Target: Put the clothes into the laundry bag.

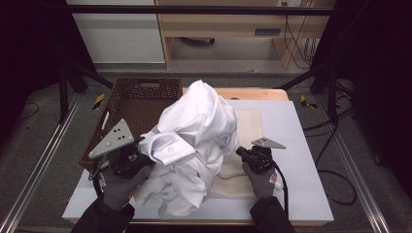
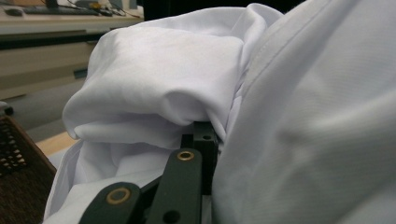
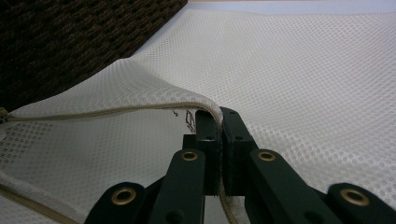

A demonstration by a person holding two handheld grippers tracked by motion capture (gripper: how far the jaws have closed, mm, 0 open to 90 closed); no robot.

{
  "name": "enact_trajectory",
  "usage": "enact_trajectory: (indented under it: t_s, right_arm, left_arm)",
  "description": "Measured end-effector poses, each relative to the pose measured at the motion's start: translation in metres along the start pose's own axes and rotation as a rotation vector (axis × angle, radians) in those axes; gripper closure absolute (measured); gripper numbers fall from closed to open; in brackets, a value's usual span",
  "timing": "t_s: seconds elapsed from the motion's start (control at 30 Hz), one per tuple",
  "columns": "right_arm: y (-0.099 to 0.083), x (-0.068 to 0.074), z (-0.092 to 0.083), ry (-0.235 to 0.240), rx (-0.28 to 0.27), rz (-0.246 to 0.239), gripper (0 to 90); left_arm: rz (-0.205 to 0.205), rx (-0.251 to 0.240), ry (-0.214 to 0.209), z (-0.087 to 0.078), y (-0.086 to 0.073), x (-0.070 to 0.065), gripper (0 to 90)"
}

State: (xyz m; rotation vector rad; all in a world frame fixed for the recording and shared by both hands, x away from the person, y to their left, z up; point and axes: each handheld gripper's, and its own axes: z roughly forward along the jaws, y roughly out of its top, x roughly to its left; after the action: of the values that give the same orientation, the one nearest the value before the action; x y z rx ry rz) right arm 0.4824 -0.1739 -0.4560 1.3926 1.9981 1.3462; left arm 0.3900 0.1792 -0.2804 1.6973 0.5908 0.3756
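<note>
Standing at the near edge of the white table [image 1: 301, 145], a person holds a gripper in each gloved hand. The left gripper [image 1: 141, 154] has its jaws clamped together on a fold of a white shirt [image 1: 194, 145], which is bunched up in a tall heap over the middle of the table, its near part trailing down toward the front edge. In the left gripper view the shirt [image 2: 187, 79] billows right over the black jaws, and the cloth is pinched between them. The right gripper [image 1: 241, 151] is closed on the edge of a cream mesh laundry bag [image 1: 248, 124] that lies flat on the table under and to the right of the shirt; in the right gripper view the mesh laundry bag [image 3: 303, 84] has its zippered rim lifted in an arch and nipped between the two jaws. A brown woven basket [image 1: 141, 99] sits at the far left of the table, just behind the left gripper, with the shirt leaning against its right side.
</note>
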Motion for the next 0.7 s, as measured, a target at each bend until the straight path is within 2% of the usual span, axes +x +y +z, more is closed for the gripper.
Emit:
enact_trajectory:
  t_s: [0.23,0.33,0.47,0.7]
  right_arm:
    - [0.000,0.000,0.000,-0.002,-0.005,-0.002,87.5]
    - [0.000,0.000,0.000,-0.003,-0.007,0.000,87.5]
    - [0.001,0.000,0.000,-0.004,-0.010,-0.005,87.6]
    - [0.001,0.000,-0.001,-0.005,-0.011,-0.009,87.6]
  left_arm:
    - [-0.006,0.094,-0.065,0.000,-0.026,-0.011,82.4]
    - [-0.005,0.139,-0.080,0.004,-0.036,-0.013,82.3]
    - [-0.010,0.200,-0.105,0.017,-0.051,-0.014,82.3]
    - [0.007,0.328,-0.152,0.046,-0.071,-0.026,82.4]
